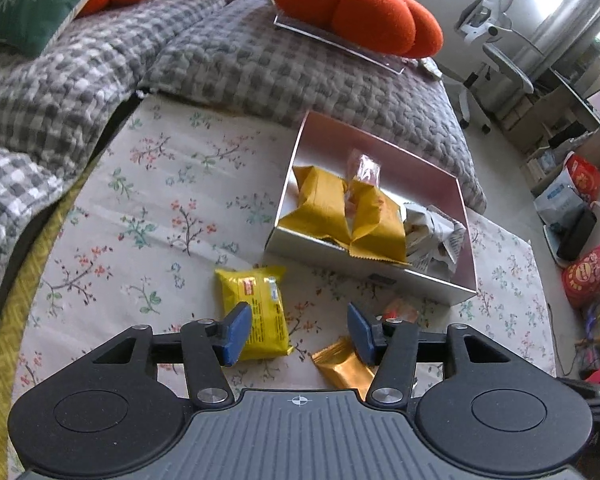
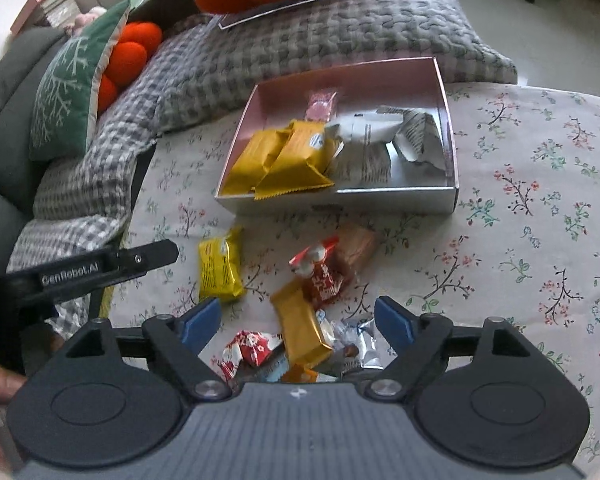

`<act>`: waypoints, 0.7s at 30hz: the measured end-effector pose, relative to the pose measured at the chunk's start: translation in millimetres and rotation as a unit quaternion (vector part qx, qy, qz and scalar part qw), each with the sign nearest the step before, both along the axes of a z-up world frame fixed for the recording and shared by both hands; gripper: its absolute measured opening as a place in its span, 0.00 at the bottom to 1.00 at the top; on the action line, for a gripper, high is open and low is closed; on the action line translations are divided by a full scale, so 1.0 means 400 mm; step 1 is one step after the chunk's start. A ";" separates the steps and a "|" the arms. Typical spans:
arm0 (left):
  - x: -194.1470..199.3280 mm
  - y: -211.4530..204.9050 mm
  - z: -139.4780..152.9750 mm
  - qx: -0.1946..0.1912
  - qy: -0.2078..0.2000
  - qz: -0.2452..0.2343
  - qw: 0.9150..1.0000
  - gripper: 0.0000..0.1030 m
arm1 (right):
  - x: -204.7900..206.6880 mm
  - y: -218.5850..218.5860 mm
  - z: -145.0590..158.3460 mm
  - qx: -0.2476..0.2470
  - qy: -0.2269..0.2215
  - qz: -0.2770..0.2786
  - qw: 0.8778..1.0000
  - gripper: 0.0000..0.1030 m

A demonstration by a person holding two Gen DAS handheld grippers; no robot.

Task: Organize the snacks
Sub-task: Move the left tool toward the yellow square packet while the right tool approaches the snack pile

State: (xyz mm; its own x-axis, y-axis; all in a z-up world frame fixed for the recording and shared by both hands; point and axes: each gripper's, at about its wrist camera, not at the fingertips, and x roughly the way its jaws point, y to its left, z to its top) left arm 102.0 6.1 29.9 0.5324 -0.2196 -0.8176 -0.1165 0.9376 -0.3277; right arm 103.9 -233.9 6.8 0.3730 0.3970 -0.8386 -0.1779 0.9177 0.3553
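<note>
Above the loose snacks, both grippers tilt downward, left gripper and right gripper parted, empty.

Only thing I can actually read is "GenRobot.AI" in white letters on the black arm of the left gripper, over at about 9 o'clock in the right wrist view. Print on the yellow snack pack and white wrappers is too blurry.
</note>
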 end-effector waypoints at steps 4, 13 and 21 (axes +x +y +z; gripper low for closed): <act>-0.001 -0.012 -0.013 0.007 0.007 -0.007 1.000 0.51 | -0.010 0.005 -0.011 -0.011 0.006 0.015 1.000 0.81; 0.008 -0.017 -0.063 0.012 0.038 -0.010 0.999 0.53 | -0.014 0.005 -0.031 -0.031 0.016 0.026 0.999 0.81; 0.023 -0.038 -0.101 0.039 0.057 -0.019 0.997 0.59 | -0.014 0.000 -0.034 -0.039 0.014 0.026 0.999 0.81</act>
